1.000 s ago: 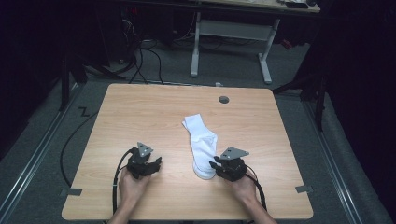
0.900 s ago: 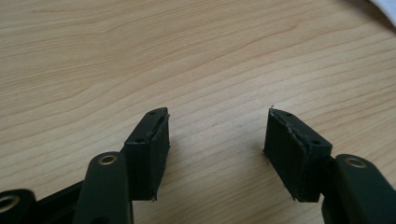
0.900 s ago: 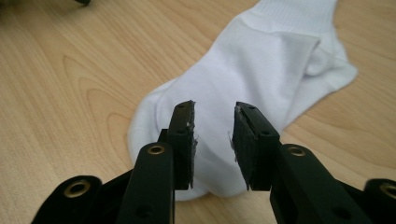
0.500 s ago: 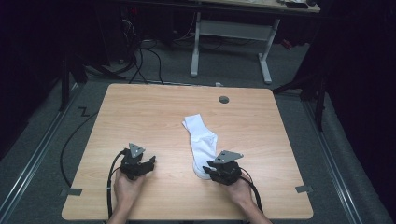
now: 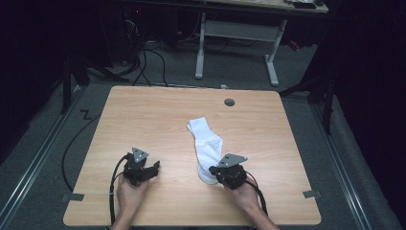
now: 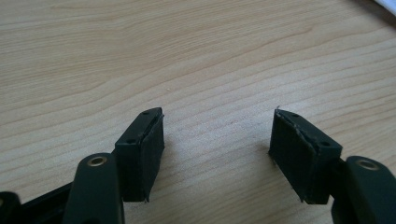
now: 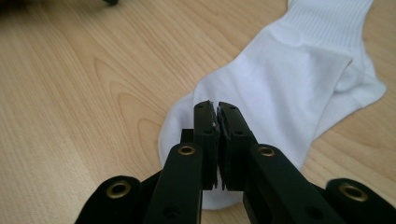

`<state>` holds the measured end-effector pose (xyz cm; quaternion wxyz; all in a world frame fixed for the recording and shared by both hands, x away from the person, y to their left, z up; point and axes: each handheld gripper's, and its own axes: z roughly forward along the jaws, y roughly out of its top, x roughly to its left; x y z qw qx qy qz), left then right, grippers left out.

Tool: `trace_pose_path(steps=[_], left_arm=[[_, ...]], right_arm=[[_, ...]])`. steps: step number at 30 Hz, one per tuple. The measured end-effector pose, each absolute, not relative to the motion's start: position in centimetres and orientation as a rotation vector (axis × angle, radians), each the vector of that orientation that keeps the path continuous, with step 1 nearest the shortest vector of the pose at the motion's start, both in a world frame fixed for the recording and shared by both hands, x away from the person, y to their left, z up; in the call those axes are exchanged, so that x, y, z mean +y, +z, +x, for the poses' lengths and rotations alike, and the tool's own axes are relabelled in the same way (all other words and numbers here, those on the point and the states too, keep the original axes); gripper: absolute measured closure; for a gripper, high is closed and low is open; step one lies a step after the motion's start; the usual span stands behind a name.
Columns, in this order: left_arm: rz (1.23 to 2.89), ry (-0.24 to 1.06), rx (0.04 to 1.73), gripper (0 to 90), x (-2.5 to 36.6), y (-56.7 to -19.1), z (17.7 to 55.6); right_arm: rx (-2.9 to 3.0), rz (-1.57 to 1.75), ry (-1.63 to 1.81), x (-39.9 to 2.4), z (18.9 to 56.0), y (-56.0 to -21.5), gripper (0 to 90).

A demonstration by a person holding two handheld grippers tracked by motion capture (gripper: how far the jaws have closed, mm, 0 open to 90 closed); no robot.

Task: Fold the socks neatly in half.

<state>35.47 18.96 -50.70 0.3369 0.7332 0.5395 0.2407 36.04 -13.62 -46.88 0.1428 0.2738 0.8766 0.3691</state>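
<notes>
**Toe of the sock pinched, second claw waiting wide**

Wood-grain tabletop (image 5: 158, 115) carries everything we see, and both our hands sit close to its near edge. Nearest us on the left, the left gripper (image 5: 154, 168) rests low over bare wood, jaws spread wide with nothing between them; its own view shows only grain between the two black pads (image 6: 144, 149). Those jaws have just been opening further, which we read as getting ready to take a share of the cloth.

On the right, the right gripper (image 5: 212, 171) has just been closing, and its jaws now stand pressed together at the toe end of the white sock (image 5: 207, 143). In the right gripper view the pads (image 7: 206, 140) meet over the rounded toe (image 7: 187, 121), so we judge a fold of fabric is nipped there, though the pinch itself is hidden.

Farther out, the sock lies flat and bent at the heel, running from our right claw toward the table's middle, its ribbed cuff (image 5: 197, 125) pointing to the far edge. Beyond it a round cable grommet (image 5: 230, 102) sits near that far edge. Holding the toe gives us an anchor for lifting or folding.
</notes>
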Motion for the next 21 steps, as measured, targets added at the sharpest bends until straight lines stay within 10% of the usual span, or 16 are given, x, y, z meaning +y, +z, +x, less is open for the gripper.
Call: trace_pose_path(steps=[12,21], left_arm=[[1.91,0.627,1.407,35.6,18.9,-50.7,35.5],[1.918,0.605,1.379,37.3,18.4,-50.6,35.6]], right_arm=[[2.56,0.761,1.037,-12.3,34.6,-45.8,85.7],[2.536,0.874,1.107,-13.3,35.7,-46.5,67.4]])
